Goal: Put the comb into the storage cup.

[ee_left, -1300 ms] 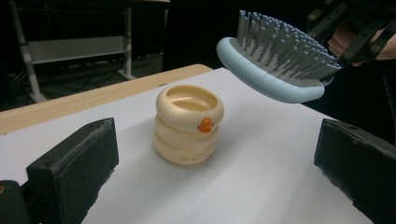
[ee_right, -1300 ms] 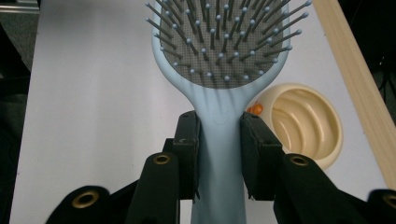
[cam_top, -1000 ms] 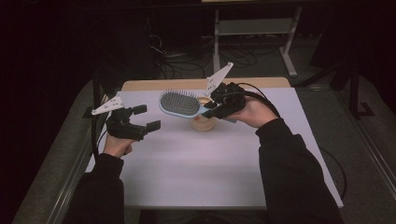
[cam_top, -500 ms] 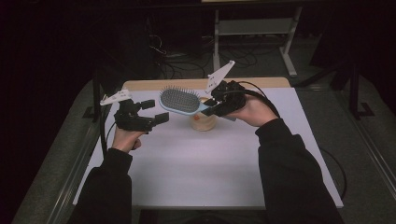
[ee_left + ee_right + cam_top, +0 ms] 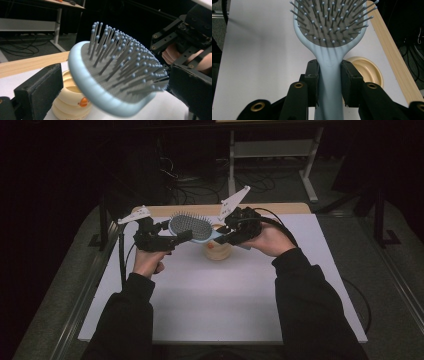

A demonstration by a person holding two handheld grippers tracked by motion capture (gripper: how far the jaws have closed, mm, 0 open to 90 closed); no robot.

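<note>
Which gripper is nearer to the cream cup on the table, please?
Right. The right gripper, shut on the hairbrush handle, is directly above the cream cup; the left gripper straddles the brush head, off to the cup's left.

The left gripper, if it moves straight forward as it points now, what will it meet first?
Most likely the head of the hairbrush, which lies between the open jaws of the left gripper; depth is uncertain. The right gripper holds its handle.

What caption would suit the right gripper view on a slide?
Right gripper clamps the light blue hairbrush by its handle above a cream cup on the white table.
</note>
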